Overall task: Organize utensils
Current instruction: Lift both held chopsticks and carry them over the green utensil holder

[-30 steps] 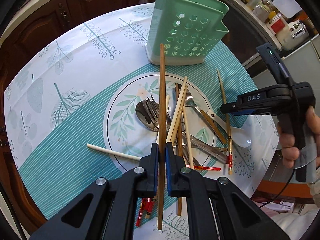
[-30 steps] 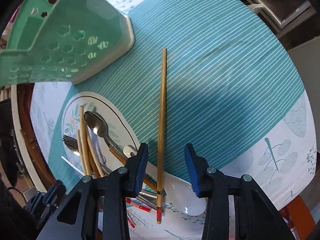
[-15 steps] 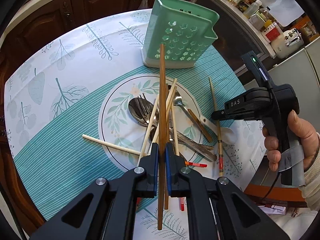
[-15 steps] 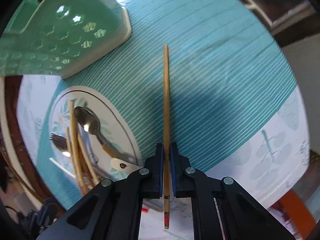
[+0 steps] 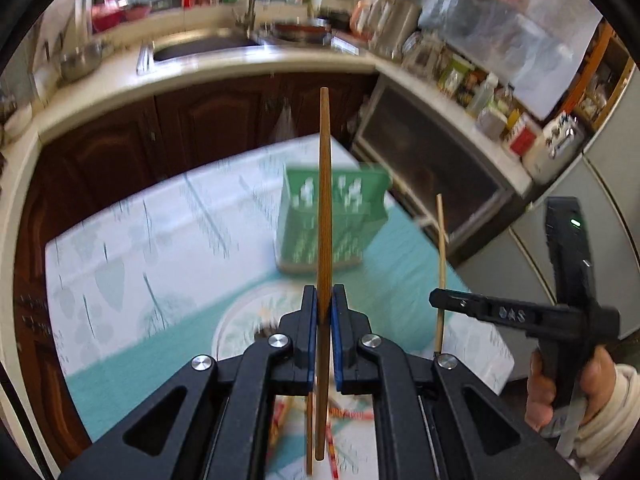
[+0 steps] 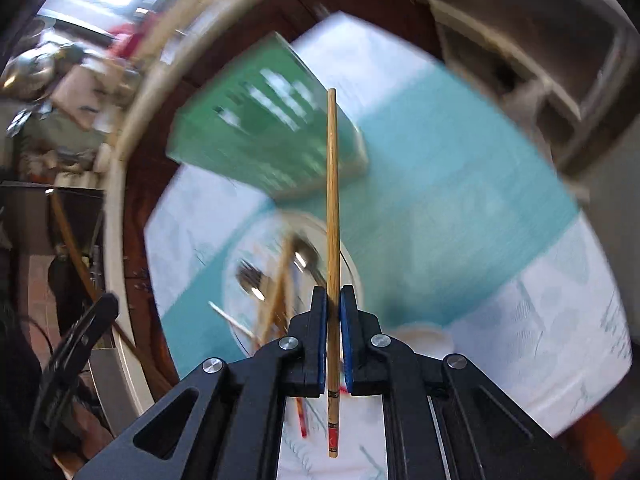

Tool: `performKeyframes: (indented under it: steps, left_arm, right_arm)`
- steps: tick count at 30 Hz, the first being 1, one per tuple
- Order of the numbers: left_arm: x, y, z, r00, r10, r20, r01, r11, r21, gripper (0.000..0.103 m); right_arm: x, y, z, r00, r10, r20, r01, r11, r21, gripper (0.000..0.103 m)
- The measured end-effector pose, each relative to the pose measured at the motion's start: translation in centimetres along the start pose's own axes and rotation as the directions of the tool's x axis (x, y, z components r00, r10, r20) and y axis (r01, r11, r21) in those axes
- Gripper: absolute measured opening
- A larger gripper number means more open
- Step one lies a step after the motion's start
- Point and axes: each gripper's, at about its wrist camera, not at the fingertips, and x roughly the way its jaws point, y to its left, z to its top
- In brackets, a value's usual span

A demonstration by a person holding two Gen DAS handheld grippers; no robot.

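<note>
Black tongs [image 5: 324, 332] with blue pads, silver screws; cream sleeve [image 5: 604, 428].

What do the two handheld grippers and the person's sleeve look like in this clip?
Both grippers, left and right, are matte black with silver screws and blue pads inside the fingers. Seen side-on, the right one has a black pistol handle, embossed lettering and a small green light. The sleeve is cream-coloured knit.

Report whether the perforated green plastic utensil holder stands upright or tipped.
Upright: the perforated green plastic utensil holder stands on its pale base on the tablecloth, beyond the plate.
</note>
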Motion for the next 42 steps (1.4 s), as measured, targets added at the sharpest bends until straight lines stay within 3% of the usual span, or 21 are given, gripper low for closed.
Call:
performKeyframes:
  steps: [3, 6, 11, 15, 18, 20, 24, 28, 35, 42]
  left_arm:
    - [-0.8, -1.0, 3.0, 0.992, 0.014, 0.125, -0.015, 1.0, 0.001, 0.004]
    - [-1.1, -1.7, 6.3, 0.965, 0.027, 0.261, -0.024, 1.0, -0.014, 0.004]
    - [0.0, -1.1, 9.9, 0.918, 0.041, 0.394, -0.007, 0.996, -0.088, 0.004]
    - [2.0, -0.2, 11.6, 0.9, 0.089, 0.428, -0.033, 0.99, -0.135, 0.004]
    - [3.8, 0.4, 11.9, 0.894, 0.121, 0.432, -0.062, 0.987, -0.149, 0.004]
    - [5.0, 0.9, 11.9, 0.892, 0.136, 0.431, -0.072, 0.984, -0.162, 0.004]
    - [7.1, 1.5, 11.4, 0.889, 0.158, 0.43, -0.088, 0.98, -0.177, 0.004]
    - [8.6, 1.8, 9.8, 0.89, 0.175, 0.42, -0.107, 0.978, -0.181, 0.004]
    - [10.4, 1.7, 7.1, 0.896, 0.163, 0.414, -0.107, 0.982, -0.156, 0.004]
    - [10.7, 1.2, 5.8, 0.907, 0.146, 0.396, -0.104, 0.987, -0.126, 0.004]
  right_arm:
    - [-3.7, 2.8, 2.6, 0.98, 0.073, 0.183, -0.055, 0.993, -0.103, 0.006]
    - [-7.0, 4.8, 5.3, 0.919, 0.167, 0.357, -0.093, 0.972, -0.215, 0.006]
    - [-7.3, 6.1, 9.5, 0.846, 0.207, 0.491, -0.067, 0.956, -0.287, 0.006]
    - [-4.6, 6.6, 12.6, 0.818, 0.227, 0.528, -0.065, 0.949, -0.307, 0.006]
    - [-0.9, 7.0, 15.3, 0.813, 0.241, 0.531, -0.073, 0.946, -0.317, 0.006]
    - [4.1, 7.6, 18.3, 0.815, 0.244, 0.525, -0.071, 0.942, -0.327, 0.006]
    - [9.8, 8.5, 19.4, 0.814, 0.259, 0.52, -0.055, 0.926, -0.374, 0.006]
    - [13.8, 9.1, 18.1, 0.81, 0.273, 0.52, -0.004, 0.888, -0.46, 0.006]
    - [17.6, 8.3, 12.0, 0.818, 0.277, 0.504, 0.07, 0.821, -0.566, 0.006]
    - [20.4, 7.6, 7.7, 0.84, 0.265, 0.474, 0.108, 0.774, -0.624, 0.006]
